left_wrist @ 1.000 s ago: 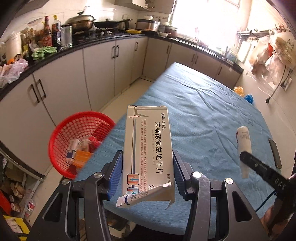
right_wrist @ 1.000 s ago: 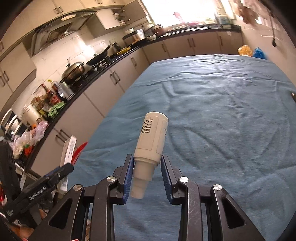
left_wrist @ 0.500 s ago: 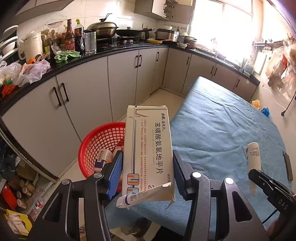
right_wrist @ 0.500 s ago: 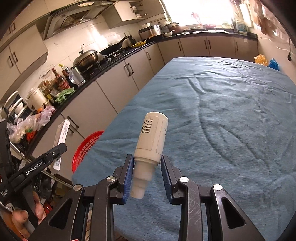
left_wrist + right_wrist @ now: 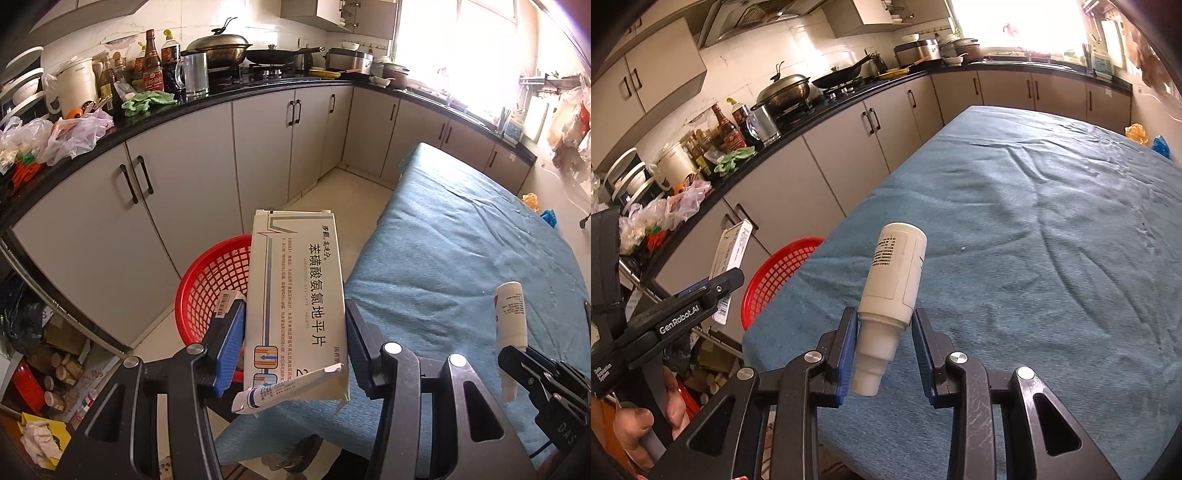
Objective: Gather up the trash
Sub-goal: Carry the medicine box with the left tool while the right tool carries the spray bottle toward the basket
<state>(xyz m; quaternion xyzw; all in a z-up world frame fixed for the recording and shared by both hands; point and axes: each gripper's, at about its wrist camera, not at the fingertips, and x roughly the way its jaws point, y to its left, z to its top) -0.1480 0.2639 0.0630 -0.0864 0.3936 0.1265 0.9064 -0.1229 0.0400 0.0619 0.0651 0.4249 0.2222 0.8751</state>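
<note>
My left gripper (image 5: 291, 328) is shut on a white medicine box (image 5: 295, 295) with an ointment tube (image 5: 284, 391) sticking out of its near end. It holds the box in the air above the red mesh basket (image 5: 207, 291) on the floor beside the table. My right gripper (image 5: 884, 332) is shut on a white plastic bottle (image 5: 894, 273) over the table's near left corner. The basket (image 5: 772, 277) and the left gripper (image 5: 683, 314) with the box (image 5: 733, 251) also show in the right wrist view. The bottle (image 5: 509, 321) shows in the left wrist view.
A table with a blue cloth (image 5: 1034, 221) fills the right side. Grey kitchen cabinets (image 5: 184, 177) run along the left under a cluttered black counter (image 5: 110, 107). The basket holds several small packets (image 5: 227, 304). Boxes and clutter (image 5: 48, 369) lie on the floor at lower left.
Both grippers have swung left toward the cabinets. The left gripper with the box now hangs over the red basket instead of the table edge. Both grips are unchanged.
</note>
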